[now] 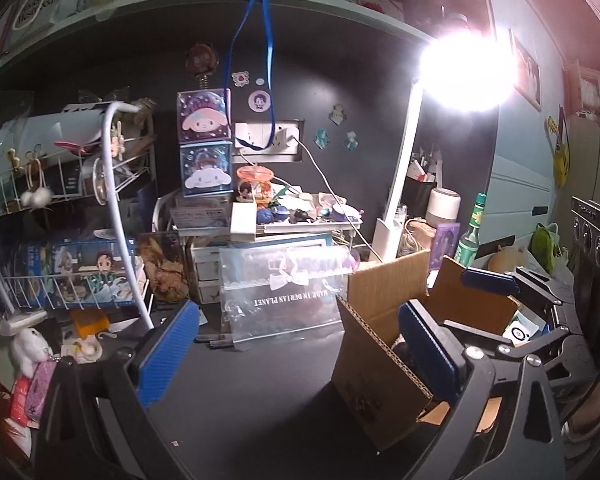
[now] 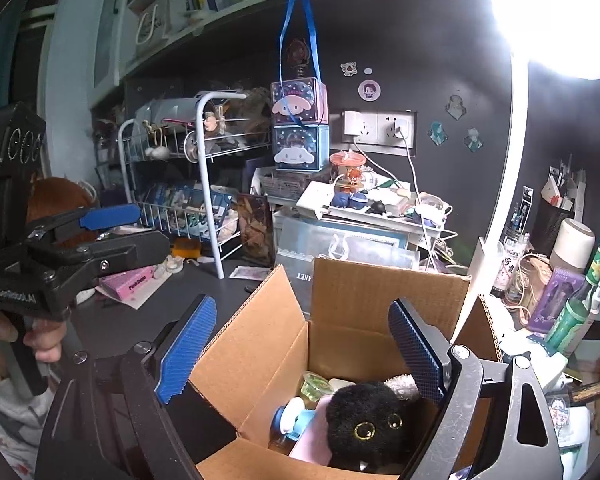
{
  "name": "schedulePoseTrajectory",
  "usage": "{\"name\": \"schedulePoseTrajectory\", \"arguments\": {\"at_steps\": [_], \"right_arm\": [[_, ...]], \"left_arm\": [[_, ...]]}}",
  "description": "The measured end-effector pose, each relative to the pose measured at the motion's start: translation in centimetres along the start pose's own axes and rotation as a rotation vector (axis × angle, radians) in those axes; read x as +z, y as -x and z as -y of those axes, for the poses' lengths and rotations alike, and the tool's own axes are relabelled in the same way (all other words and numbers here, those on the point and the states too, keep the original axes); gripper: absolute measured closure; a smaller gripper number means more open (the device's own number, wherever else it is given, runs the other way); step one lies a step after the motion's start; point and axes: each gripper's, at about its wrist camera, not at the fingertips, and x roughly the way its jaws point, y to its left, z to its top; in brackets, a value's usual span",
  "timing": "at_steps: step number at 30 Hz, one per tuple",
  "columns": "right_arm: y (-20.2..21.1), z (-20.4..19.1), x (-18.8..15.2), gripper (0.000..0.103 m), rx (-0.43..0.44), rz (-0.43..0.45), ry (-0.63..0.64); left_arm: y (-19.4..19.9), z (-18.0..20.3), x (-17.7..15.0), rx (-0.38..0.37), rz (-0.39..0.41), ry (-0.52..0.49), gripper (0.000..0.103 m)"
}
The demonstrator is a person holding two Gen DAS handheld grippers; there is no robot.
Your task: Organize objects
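An open cardboard box (image 2: 340, 292) stands on the dark desk. A black plush toy (image 2: 368, 420) with yellow eyes lies inside it, beside a green jelly cup (image 2: 314, 386) and a blue and white bottle (image 2: 292, 420). My right gripper (image 2: 300, 344) hangs open over the box, its blue pads wide apart and touching nothing. My left gripper (image 1: 300, 344) is open too and empty, low over the desk just left of the box (image 1: 380, 344). Each gripper shows in the other's view: the right gripper (image 1: 512, 292) beyond the box, the left gripper (image 2: 148, 228) at the left, held by a hand.
A white wire rack (image 1: 112, 200) full of small items stands at the left, a clear plastic bag (image 1: 284, 292) leans behind the box. A bright desk lamp (image 1: 396, 200), a green bottle (image 1: 470, 240) and a pink box (image 2: 128, 284) crowd the desk. A shelf runs overhead.
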Motion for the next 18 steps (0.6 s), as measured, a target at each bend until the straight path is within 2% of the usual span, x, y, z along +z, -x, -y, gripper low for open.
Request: {"name": "schedulePoseTrajectory", "arguments": {"at_steps": [18], "right_arm": [[0.15,-0.2,0.09,0.016,-0.004,0.002,0.009]], "left_arm": [[0.15,-0.9,-0.28,0.025,0.002,0.014,0.003]]}}
